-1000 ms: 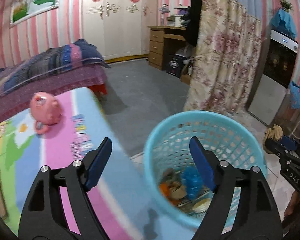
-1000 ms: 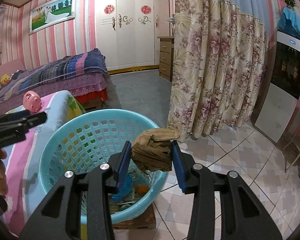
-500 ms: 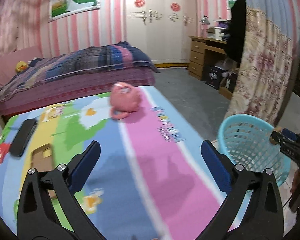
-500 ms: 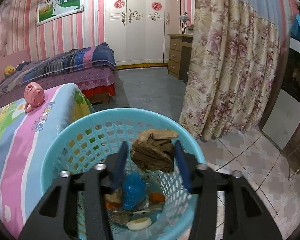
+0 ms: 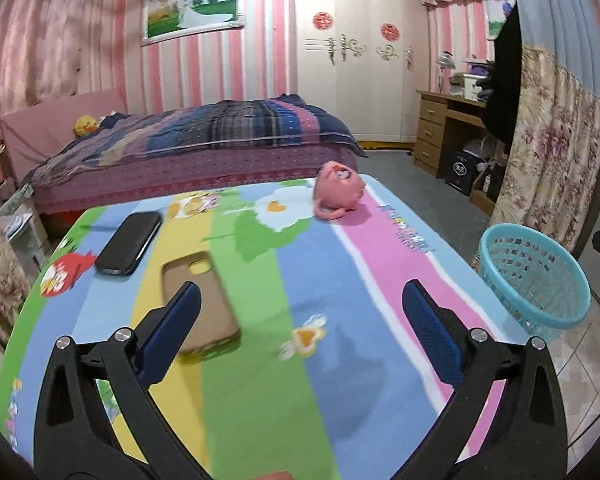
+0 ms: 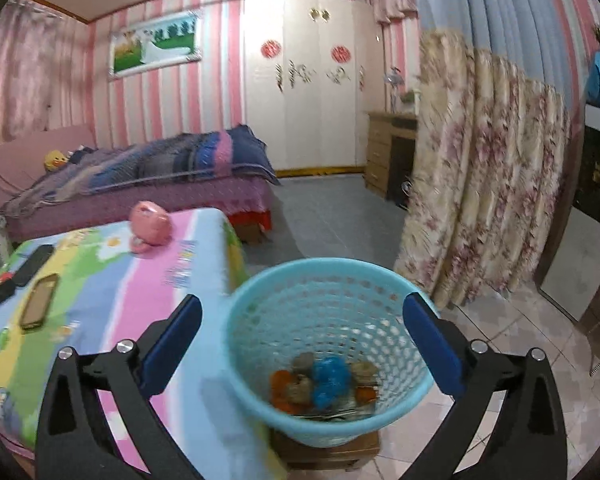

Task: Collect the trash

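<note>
We find the striped cartoon-print counter (image 5: 260,280) mostly free ahead of the left claw (image 5: 300,328). A tan phone case (image 5: 204,300) lies at ten o'clock, a black phone (image 5: 130,244) beyond it, a pink round toy (image 5: 338,190) at twelve. The right claw (image 6: 300,344) faces the turquoise perforated plastic basket (image 6: 324,304), its mouth unobstructed, the floral curtain (image 6: 488,208) close at two o'clock.

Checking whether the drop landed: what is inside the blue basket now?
In the basket lies a blurred heap: blue scraps, orange bits and brownish lumps. What lies underneath the heap is covered.
</note>
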Demonstrator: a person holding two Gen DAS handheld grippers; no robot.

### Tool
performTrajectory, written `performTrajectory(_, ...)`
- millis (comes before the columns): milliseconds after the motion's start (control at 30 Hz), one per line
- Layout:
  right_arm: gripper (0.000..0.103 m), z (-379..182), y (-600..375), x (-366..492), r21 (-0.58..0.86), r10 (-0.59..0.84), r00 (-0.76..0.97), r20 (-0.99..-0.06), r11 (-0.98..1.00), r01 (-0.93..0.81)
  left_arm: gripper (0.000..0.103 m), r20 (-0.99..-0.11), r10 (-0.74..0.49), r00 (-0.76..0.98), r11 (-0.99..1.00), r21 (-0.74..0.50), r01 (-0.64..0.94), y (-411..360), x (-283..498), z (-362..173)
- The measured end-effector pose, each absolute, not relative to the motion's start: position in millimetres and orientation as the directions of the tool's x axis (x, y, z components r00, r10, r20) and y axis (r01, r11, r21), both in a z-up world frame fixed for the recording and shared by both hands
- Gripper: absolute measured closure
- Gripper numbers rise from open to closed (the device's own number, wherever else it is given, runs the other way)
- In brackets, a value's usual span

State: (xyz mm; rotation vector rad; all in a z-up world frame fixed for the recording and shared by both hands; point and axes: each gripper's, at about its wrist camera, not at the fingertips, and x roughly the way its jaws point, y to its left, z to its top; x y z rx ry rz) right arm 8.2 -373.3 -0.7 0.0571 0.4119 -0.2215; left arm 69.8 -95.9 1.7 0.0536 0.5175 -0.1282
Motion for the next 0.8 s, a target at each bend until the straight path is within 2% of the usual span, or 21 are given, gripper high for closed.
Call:
performTrajectory(200,0.005,-6.3,-314.5,4.1,0.029,-0.15,0.901,-0.407,0.984,0.177,0.006,-0.477,-0.066,0.876,0.994,0.043,0.098,-73.2,43.4,-4.0)
performTrajectory(433,0.005,-11.6,-260.2,-3.5,0.066,-0.079,0.909,-0.408,0.991,0.116,0.006,-0.465,-0.06,0.883,0.997,0.008,0.072,-43.3,22.9,-7.2)
performTrajectory(800,0.005,-30.6,-216.9,-19.6,0.014,-0.079,0.907,-0.414,0.996,0.093,0.006,-0.425,-0.057,0.903,0.998,0.001,0.064,-30.2,7.1,-16.4)
